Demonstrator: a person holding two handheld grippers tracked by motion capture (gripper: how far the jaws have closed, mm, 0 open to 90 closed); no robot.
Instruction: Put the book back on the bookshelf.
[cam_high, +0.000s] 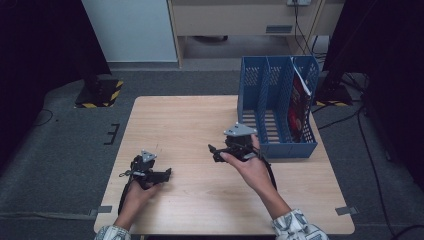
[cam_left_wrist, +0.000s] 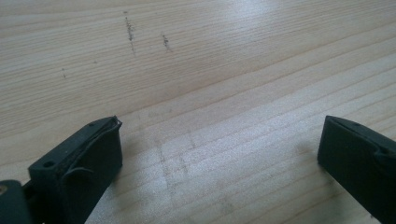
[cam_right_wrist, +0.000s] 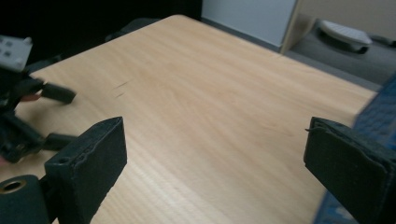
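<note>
My left gripper (cam_high: 168, 173) hovers low over the front left of the wooden table (cam_high: 185, 120), held in a hand and pointing right. In the left gripper view my left gripper (cam_left_wrist: 220, 123) has its jaws wide apart over bare wood. My right gripper (cam_high: 214, 153) is held near the table's middle and points left. It is open too, and the right gripper view shows my right gripper (cam_right_wrist: 214, 126) with nothing between its fingers. A blue file rack (cam_high: 265, 75) stands at the back right, with a red magazine (cam_high: 299, 107) upright in its rightmost slot.
The rack's front wall is just right of my right hand, and its blue corner (cam_right_wrist: 378, 107) edges into the right gripper view. The left gripper (cam_right_wrist: 28, 102) appears far left there. Off the table are a striped stand base (cam_high: 100, 92) and floor cables (cam_high: 370, 150).
</note>
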